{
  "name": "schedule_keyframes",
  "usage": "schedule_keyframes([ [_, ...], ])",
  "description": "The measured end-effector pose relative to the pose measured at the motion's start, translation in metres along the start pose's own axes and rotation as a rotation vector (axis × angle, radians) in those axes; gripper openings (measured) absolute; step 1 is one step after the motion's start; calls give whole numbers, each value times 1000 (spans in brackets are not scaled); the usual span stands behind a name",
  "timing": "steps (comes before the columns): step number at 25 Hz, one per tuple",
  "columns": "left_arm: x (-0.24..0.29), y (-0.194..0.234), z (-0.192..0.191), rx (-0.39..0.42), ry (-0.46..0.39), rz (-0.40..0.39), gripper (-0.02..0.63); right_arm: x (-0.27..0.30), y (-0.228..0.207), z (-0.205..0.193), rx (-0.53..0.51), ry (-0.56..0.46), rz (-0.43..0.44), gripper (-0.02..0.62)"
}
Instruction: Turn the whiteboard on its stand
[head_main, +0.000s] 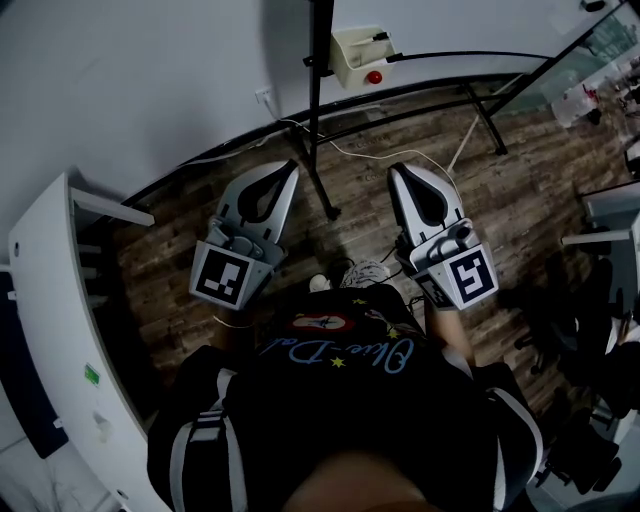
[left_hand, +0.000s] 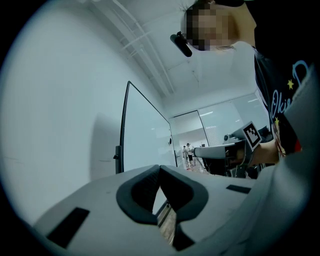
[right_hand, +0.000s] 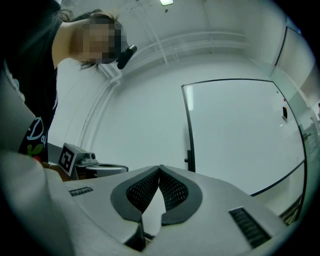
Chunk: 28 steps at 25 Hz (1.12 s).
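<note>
The whiteboard (right_hand: 240, 135) is a large white panel in a thin black frame, hung on a black upright post (right_hand: 189, 135). It stands ahead of both grippers, apart from them. The left gripper view shows the whiteboard (left_hand: 145, 140) at an angle, to the right of the post. From the head view, the post (head_main: 320, 60) comes down to the wooden floor, and the stand's black base bars (head_main: 420, 108) run to the right. My left gripper (head_main: 290, 168) and right gripper (head_main: 395, 170) are held side by side, pointing at the stand. Both are shut and empty, fingertips touching.
A white curved counter (head_main: 50, 300) lies close on my left. A white box with a red button (head_main: 362, 55) hangs by the post. White cables (head_main: 370, 155) trail over the floor near the stand's foot. Dark chairs (head_main: 560, 320) crowd the right side. People (left_hand: 187, 150) stand far off.
</note>
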<state>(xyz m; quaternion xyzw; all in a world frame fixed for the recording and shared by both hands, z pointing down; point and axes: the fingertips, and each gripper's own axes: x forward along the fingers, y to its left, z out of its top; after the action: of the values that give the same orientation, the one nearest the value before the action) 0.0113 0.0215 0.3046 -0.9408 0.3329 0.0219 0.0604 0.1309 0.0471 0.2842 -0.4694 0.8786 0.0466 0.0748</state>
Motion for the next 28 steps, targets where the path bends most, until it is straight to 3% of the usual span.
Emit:
schedule_keyframes([
  [28, 81, 36, -9, 18, 30, 39, 6, 51, -85, -13, 41, -28, 46, 31],
])
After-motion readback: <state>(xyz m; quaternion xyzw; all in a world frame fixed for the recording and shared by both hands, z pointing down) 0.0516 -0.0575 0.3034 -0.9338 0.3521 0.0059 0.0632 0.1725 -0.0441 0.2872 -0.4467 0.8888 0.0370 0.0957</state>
